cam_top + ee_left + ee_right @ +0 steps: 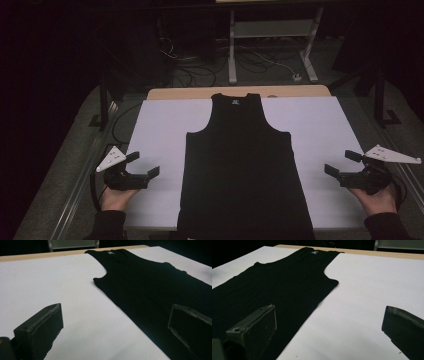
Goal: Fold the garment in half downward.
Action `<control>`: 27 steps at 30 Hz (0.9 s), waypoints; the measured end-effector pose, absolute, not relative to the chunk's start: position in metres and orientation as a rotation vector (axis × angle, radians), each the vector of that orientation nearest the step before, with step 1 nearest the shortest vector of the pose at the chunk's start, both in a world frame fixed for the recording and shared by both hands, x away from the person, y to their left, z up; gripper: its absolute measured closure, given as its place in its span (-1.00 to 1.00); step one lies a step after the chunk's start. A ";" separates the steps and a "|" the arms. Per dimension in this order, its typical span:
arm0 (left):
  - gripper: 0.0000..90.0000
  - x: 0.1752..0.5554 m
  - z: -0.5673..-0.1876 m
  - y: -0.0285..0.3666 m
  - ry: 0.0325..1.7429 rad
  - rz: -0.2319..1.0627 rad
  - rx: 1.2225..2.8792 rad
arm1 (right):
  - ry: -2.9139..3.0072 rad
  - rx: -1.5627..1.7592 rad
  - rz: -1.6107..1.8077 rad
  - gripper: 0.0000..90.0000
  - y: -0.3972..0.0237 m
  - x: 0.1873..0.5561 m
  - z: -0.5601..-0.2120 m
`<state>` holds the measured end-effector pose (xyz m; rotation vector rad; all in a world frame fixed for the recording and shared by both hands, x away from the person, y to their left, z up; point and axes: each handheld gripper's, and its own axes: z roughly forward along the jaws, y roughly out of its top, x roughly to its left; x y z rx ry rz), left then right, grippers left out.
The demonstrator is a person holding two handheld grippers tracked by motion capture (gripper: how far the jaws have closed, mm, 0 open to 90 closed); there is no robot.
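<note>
A black sleeveless top lies flat on the white table cover, neck toward the far edge, hem hanging over the near edge. My left gripper hovers over the white cover to the left of the top, open, nothing between its fingers. My right gripper hovers to the right of the top, open and empty too. In the left gripper view the top runs across the right half, between the wide-set jaws and beyond. In the right gripper view the top covers the left half.
A wooden table edge shows beyond the white cover. Behind the table stand a grey metal frame and loose cables on the floor. A black stand leg is at the left, another at the right.
</note>
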<state>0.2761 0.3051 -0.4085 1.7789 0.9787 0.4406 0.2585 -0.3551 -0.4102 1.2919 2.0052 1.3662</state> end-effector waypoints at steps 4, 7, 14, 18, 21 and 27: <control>-1.00 0.277 -0.409 0.307 0.982 0.431 1.776 | 2.007 1.295 1.367 -1.00 -0.355 0.259 -0.410; -1.00 0.277 -0.408 0.306 0.981 0.426 1.772 | 2.008 1.295 1.367 -1.00 -0.355 0.257 -0.409; -1.00 0.277 -0.408 0.304 0.998 0.433 1.822 | 2.014 1.301 1.357 -1.00 -0.355 0.258 -0.409; -1.00 0.278 -0.407 0.303 0.987 0.430 1.821 | 2.019 1.298 1.356 -1.00 -0.355 0.258 -0.409; -1.00 0.277 -0.407 0.303 0.992 0.439 1.831 | 2.026 1.289 1.350 -1.00 -0.354 0.258 -0.408; -1.00 0.276 -0.406 0.303 0.992 0.445 1.828 | 2.042 1.272 1.330 -1.00 -0.352 0.259 -0.406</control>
